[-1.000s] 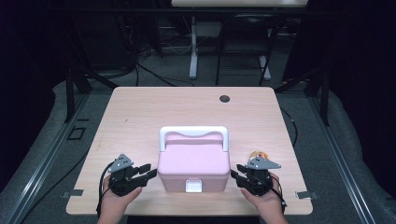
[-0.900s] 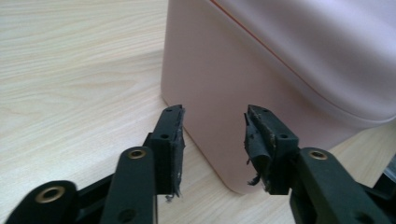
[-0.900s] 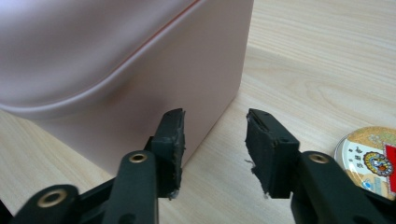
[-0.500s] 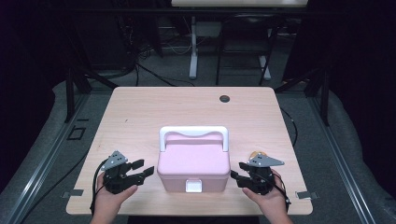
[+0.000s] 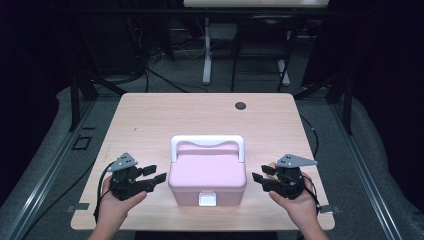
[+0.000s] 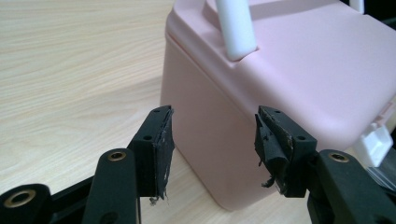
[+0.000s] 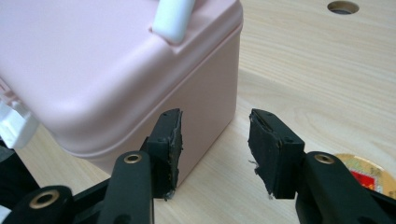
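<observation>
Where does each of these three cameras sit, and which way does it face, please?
High view: above the person's side, facing forward and down on the table; both forearms, left gripper and right gripper flank the pink box.
Left gripper view: rides the left gripper, looking past its open jaws at the box's side.
Right gripper view: rides the right gripper, facing the box's opposite side; a gold disc lies nearby.
Shared: all show the box and its white handle.

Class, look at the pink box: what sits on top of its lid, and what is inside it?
A white handle arches over the pink box. Its lid is shut, so the contents cannot be seen.
</observation>
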Tool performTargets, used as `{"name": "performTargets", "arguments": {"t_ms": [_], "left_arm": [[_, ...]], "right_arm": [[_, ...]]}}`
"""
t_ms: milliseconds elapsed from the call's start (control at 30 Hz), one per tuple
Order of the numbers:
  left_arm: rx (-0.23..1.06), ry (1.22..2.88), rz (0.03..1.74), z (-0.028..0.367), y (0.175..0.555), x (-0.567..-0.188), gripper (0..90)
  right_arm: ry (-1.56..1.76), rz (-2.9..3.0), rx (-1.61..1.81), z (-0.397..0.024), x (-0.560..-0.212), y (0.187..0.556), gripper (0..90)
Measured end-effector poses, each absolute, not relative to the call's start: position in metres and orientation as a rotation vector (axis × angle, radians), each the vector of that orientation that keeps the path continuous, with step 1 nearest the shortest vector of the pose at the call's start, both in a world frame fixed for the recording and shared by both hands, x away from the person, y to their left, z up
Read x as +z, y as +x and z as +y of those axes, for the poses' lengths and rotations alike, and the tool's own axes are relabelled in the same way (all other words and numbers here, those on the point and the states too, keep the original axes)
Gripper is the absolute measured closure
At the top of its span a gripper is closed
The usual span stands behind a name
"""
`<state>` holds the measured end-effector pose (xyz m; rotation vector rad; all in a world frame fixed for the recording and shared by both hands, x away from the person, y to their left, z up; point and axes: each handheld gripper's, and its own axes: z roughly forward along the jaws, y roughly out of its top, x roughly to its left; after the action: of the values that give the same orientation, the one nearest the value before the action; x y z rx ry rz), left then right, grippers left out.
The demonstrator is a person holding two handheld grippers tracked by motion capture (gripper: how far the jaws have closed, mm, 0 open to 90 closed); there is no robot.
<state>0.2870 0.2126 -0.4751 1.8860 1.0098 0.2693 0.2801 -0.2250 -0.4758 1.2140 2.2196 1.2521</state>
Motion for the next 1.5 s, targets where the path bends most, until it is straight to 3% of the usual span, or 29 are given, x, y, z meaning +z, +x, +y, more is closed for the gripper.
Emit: {"name": "performTargets", "arguments": {"t_ms": [200,767,1233,1367,1500], "left_arm": [[0.255,1.887,0.982,0.207,0.294,-0.460,52.1],[0.179,1.915,0.993,0.187,0.329,-0.431,48.9],[0.164,1.922,0.992,0.183,0.342,-0.445,51.2],[0.141,1.915,0.983,0.178,0.340,-0.451,51.9],[0.153,1.923,0.959,0.176,0.338,-0.450,58.4]], "right_arm": [[1.200,2.226,1.292,-0.224,-0.457,0.286,54.5],[1.159,2.302,1.356,-0.197,-0.420,0.311,52.9],[1.194,2.305,1.354,-0.195,-0.439,0.328,54.0],[1.196,2.337,1.377,-0.193,-0.447,0.329,61.4],[1.168,2.324,1.374,-0.190,-0.447,0.326,65.4]]}}
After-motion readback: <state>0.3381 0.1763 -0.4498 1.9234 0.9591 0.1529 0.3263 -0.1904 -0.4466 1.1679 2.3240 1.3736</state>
